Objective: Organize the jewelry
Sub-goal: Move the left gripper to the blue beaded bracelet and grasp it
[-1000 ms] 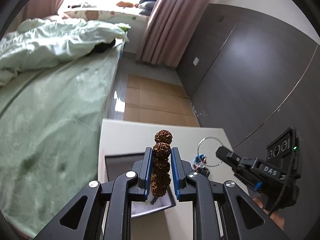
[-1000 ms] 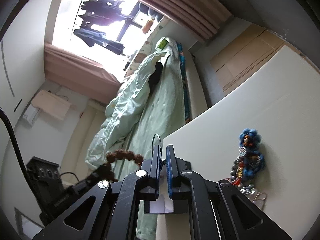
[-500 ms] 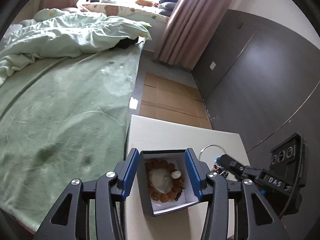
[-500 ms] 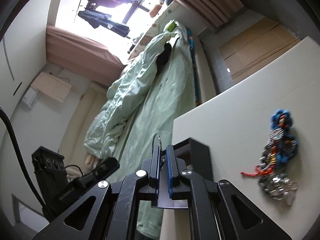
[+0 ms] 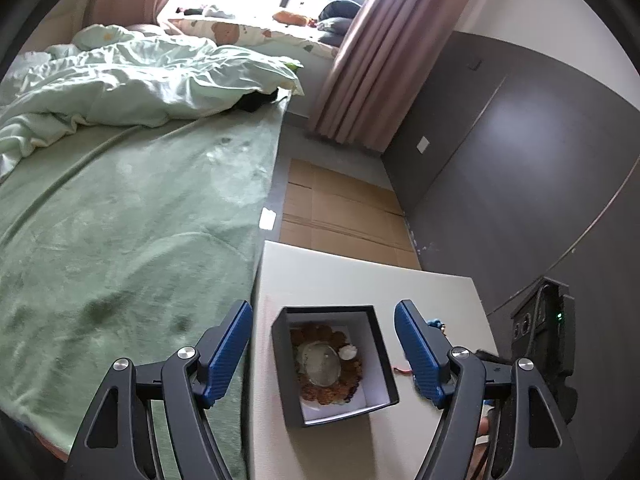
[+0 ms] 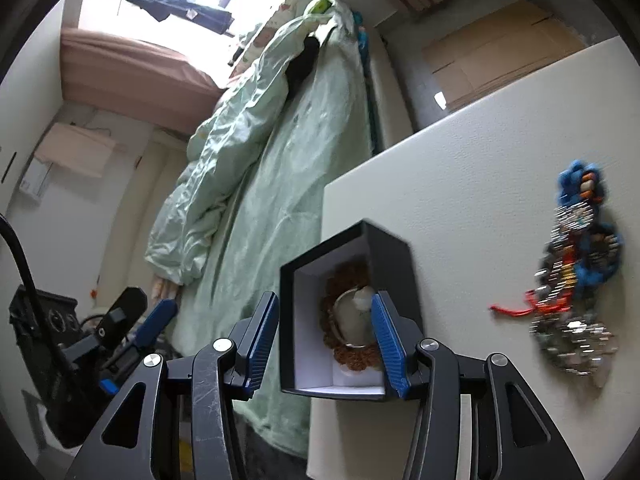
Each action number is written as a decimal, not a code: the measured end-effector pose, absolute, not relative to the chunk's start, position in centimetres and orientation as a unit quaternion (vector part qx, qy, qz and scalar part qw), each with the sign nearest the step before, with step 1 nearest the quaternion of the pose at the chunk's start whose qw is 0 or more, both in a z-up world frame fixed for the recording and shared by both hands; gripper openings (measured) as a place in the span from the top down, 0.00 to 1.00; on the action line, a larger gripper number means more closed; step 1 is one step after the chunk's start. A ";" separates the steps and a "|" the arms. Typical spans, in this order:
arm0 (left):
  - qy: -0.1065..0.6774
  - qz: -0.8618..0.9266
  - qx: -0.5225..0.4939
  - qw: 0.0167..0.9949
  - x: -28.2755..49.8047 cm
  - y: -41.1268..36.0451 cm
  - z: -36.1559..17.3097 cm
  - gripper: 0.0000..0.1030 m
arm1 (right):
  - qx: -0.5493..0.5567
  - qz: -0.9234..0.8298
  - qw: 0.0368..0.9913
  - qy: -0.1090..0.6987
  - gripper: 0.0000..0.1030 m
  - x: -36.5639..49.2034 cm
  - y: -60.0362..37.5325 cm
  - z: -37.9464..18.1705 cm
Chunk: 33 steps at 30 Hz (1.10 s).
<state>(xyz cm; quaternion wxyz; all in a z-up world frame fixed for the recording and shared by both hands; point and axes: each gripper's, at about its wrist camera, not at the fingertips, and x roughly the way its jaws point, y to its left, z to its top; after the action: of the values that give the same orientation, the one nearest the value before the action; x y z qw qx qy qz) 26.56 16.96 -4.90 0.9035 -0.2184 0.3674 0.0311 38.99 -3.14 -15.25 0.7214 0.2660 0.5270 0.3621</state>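
Note:
A black box [image 5: 380, 364] with a white lining stands on the white table [image 5: 340, 280]. Inside lie a brown seed-bead bracelet [image 5: 320, 394], a pale green bangle [image 5: 320, 360] and a thin silver ring [image 6: 340, 320]. My left gripper [image 5: 324, 354] is open and empty, its jaws either side of the box, above it. My right gripper [image 6: 326, 344] is open and empty just above the box [image 6: 392, 248]. A heap of blue, red and silver jewelry [image 6: 576, 280] lies on the table [image 6: 460, 184] to the right.
A bed with a green blanket [image 5: 120, 220] runs along the table's left edge. A dark wall [image 5: 520, 180] stands to the right. Cardboard [image 5: 340, 216] covers the floor beyond the table.
The left gripper opened and dropped the brown bead bracelet into the box. The right gripper then opened and let the silver ring go into the box. Both now stand wide open.

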 end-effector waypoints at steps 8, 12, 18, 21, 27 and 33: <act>0.388 0.012 -0.196 0.901 28.2 13.3 -5.9 0.28 | 0.293 0.332 0.739 0.508 0.52 39.6 -7.5 -14.0; 0.401 -0.005 -0.190 0.896 29.4 11.4 -6.7 0.28 | 0.302 0.324 0.743 0.501 0.52 39.9 -9.7 -13.6; 0.415 -0.022 -0.184 0.890 30.9 8.6 -7.8 0.21 | 0.309 0.306 0.748 0.502 0.52 40.4 -12.9 -13.8; 0.419 -0.030 -0.180 0.889 31.5 7.3 -8.1 0.21 | 0.310 0.298 0.751 0.501 0.52 40.4 -14.5 -13.9; 0.431 -0.049 -0.168 0.885 32.9 4.8 -8.9 0.21 | 0.313 0.286 0.755 0.500 0.52 40.6 -17.0 -14.2; 0.436 -0.066 -0.164 0.882 34.5 2.6 -9.8 0.21 | 0.319 0.273 0.760 0.496 0.52 40.6 -19.4 -14.5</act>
<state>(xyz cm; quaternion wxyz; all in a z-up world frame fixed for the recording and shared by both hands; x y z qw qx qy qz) 34.51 2.55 -9.80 0.8822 -0.1642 0.4364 -0.0665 40.63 -19.44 -14.49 0.7598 0.3192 0.4961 0.2733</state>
